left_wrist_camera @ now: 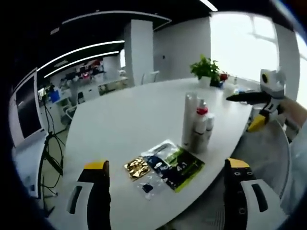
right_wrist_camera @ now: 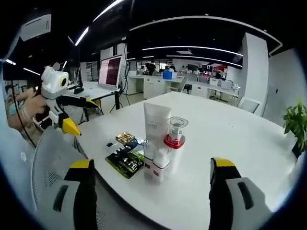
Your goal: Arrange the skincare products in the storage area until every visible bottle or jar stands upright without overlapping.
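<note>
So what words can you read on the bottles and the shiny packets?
None can be read.
Tall white tube: faint grey print, too blurred.
Green packet: white marks, too small.
Gold packet: nothing legible.
Monitor: lines of text, too small.

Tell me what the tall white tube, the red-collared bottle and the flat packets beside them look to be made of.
Tall white tube: probably matte plastic, opaque with no sharp glare. Red-collared bottle: the cap looks like clear hard plastic or glass, since the background shows through it; the collar is glossy red. Flat packets: likely foil or plastic film, given the gold one's crinkled shine and the bright reflections on the others.
</note>
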`<action>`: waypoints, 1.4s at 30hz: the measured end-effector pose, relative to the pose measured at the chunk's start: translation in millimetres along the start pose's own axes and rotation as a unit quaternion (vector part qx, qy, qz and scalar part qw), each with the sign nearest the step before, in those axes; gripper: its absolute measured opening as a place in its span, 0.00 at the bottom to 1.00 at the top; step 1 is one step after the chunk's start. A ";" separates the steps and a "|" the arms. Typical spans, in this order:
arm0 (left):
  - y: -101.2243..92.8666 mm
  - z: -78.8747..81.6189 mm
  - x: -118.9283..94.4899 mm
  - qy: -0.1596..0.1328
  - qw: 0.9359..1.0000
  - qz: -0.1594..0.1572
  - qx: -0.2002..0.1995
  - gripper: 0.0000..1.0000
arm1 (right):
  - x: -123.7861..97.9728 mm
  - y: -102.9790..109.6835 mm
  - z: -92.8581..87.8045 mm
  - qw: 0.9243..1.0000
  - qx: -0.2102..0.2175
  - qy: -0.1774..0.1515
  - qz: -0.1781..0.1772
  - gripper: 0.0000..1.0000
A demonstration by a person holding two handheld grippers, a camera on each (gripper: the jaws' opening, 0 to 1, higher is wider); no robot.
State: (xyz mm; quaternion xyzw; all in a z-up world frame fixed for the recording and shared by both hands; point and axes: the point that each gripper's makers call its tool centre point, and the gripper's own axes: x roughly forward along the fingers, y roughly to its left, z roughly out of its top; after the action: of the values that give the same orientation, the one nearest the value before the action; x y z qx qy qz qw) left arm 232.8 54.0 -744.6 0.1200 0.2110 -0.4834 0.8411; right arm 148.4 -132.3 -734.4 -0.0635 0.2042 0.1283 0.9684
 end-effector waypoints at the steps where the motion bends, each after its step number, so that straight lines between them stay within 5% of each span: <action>1: -0.1 -0.2 0.0 0.000 1.000 0.000 -0.001 0.97 | -0.1 -0.3 -0.8 1.000 0.001 0.002 -0.001 1.00; 16: -1.4 2.3 0.1 -0.003 1.000 -0.003 0.000 0.97 | 2.6 0.6 7.2 1.000 0.001 -0.013 0.000 1.00; 42: -1.5 -2.4 -0.2 0.016 1.000 -0.019 0.009 0.97 | 5.7 4.3 8.7 1.000 -0.019 0.010 -0.002 1.00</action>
State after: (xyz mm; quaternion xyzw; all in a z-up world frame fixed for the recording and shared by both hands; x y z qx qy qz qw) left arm 230.8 54.4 -746.7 0.1317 0.2221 -0.4991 0.8272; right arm 155.6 -125.4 -729.2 -0.0830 0.2111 0.1298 0.9652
